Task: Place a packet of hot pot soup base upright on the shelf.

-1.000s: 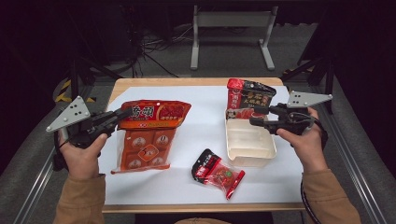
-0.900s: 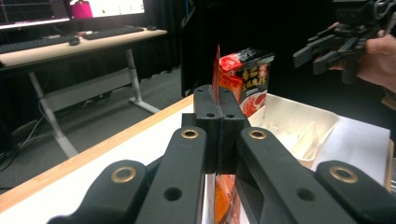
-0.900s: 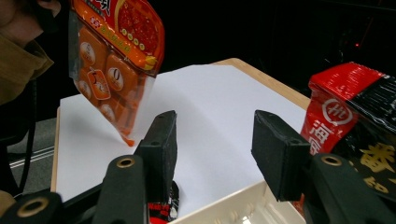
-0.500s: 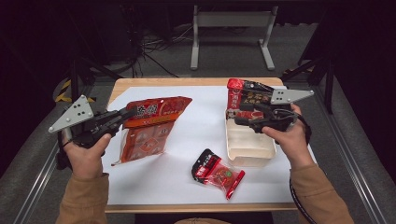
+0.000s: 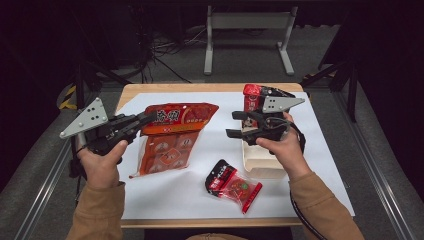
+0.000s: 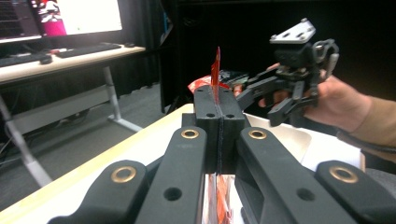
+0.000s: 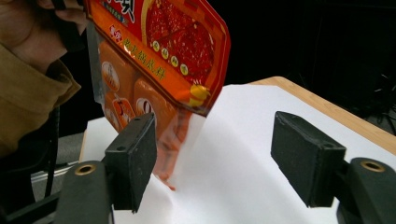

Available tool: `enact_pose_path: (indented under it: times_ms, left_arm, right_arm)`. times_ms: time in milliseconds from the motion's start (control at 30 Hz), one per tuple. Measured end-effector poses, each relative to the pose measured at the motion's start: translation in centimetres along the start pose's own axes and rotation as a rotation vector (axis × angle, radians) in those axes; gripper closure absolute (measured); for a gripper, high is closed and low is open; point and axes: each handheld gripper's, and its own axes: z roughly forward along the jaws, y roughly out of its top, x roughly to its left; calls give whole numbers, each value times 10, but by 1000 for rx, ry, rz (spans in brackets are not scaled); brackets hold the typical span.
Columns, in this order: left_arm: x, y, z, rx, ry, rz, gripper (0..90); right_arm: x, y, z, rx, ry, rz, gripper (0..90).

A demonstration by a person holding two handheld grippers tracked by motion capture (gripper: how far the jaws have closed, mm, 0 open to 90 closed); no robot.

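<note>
The orange-red sauce packet [image 5: 172,132] is pinched by its top edge in the closed left tongs [image 5: 145,119] and held tilted above the white sheet [image 5: 200,195] on the desk. The right tongs [image 5: 235,124] have just been opening and are spread wide with nothing gripped, pointed toward the packet.

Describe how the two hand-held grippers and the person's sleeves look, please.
Both the left gripper and the right gripper are black, with brass-coloured rivets on the jaw links, and each carries a grey three-cornered plate with small holes. A black cable trails from the right one. The sleeves are tan.
</note>
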Motion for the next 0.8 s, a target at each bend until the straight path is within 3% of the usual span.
enact_pose_path:
  times_ms: [367,800]
  left_arm:
    - [-7,1,10,-13,-23,5,900]
    - [-16,1,21,-25,-63,15,900]
  right_arm:
    - [-6,0,16,-73,43,34,277]
    - [3,-4,40,-57,123,19,263]
